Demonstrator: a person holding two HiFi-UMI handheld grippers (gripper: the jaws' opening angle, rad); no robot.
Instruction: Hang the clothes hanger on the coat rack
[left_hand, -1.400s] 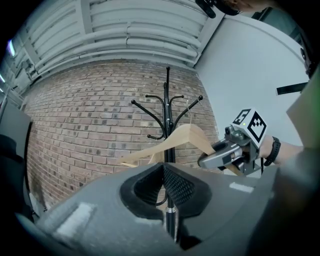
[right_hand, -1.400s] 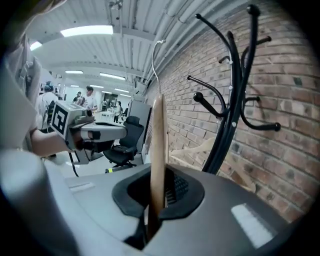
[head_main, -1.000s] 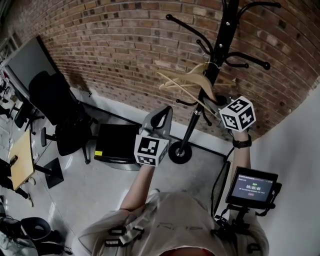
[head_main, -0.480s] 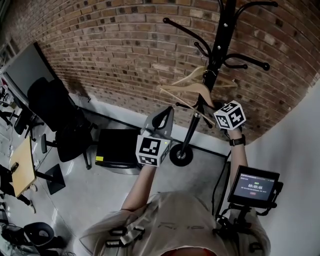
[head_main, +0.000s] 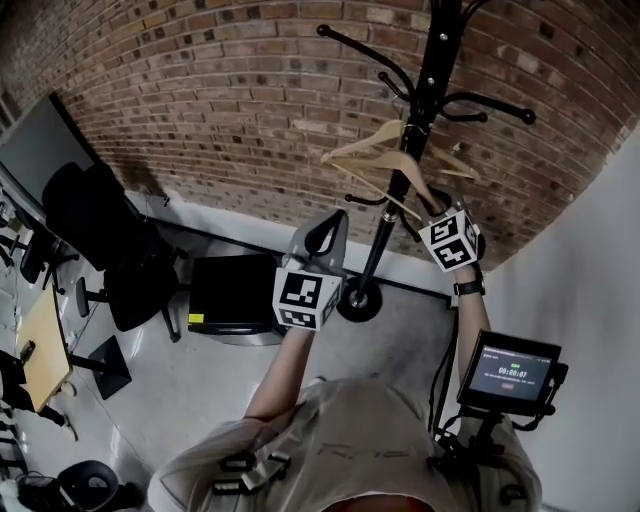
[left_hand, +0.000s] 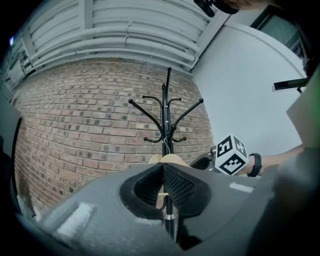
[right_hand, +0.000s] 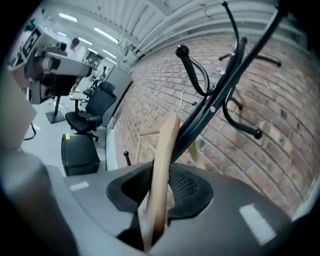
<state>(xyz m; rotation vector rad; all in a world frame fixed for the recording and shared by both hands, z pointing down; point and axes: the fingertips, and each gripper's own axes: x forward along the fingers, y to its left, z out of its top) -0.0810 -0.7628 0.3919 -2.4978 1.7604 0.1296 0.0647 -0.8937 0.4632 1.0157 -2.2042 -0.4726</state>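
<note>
At eleven o'clock from the right gripper (head_main: 432, 208), the hanger (head_main: 385, 160) hangs on the coat rack (head_main: 425, 90) (hook seemingly seated), so that gripper's jaws are opening around its arm, while the left gripper (head_main: 322, 232) idles clenched, empty.

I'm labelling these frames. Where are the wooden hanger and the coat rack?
wooden hanger (right_hand: 164, 165), right gripper view, on its near arm.
coat rack (head_main: 430, 55), head view, on its upright pole.
</note>
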